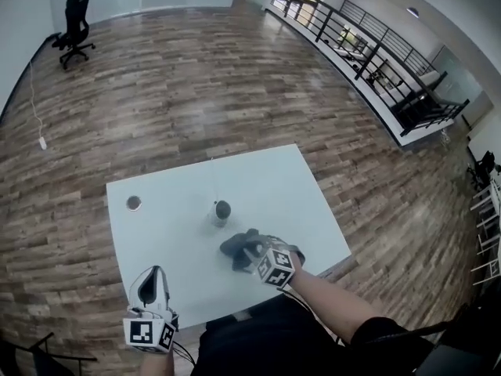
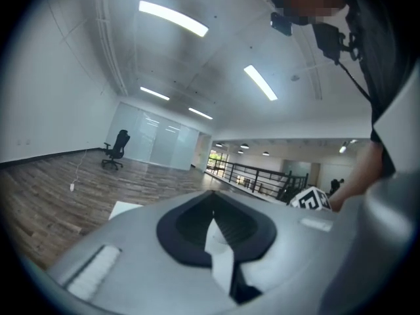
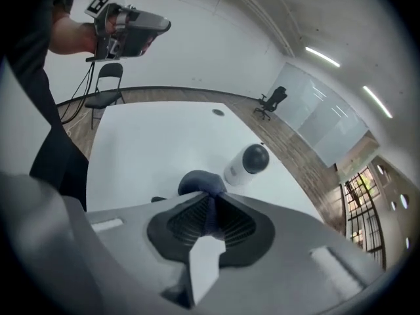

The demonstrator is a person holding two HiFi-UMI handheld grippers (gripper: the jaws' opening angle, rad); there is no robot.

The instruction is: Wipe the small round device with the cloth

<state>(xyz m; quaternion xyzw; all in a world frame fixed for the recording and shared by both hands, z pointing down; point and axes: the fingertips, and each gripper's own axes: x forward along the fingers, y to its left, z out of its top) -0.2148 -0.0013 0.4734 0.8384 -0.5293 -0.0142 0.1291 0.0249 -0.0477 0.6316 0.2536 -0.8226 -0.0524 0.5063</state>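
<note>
The white table [image 1: 297,186] stands in the middle of a big room w/ wood floor. The small round device [image 1: 221,211], white body w/ a dark round face, stands approx. at the table centre. In the right gripper view the same device [image 3: 247,163] lies just past the jaws, its dark face turned toward the camera.

The right gripper [image 1: 253,250] points down at the table, just on the near side of the device. Its jaws are pressed onto the dark grey cloth [image 1: 237,247]; in its own view the cloth [image 3: 199,182] bulges out from btw. the pads. The cloth is very near the device, w/ a thin gap in the head view.

The left gripper [image 1: 153,277] hangs over the near left corner of the table, well apart from the device. Its jaws are pressed together, nothing btw. them.

A small round disc [image 1: 134,203] is on the table's left side. An office chair [image 1: 73,30] stands far back.
</note>
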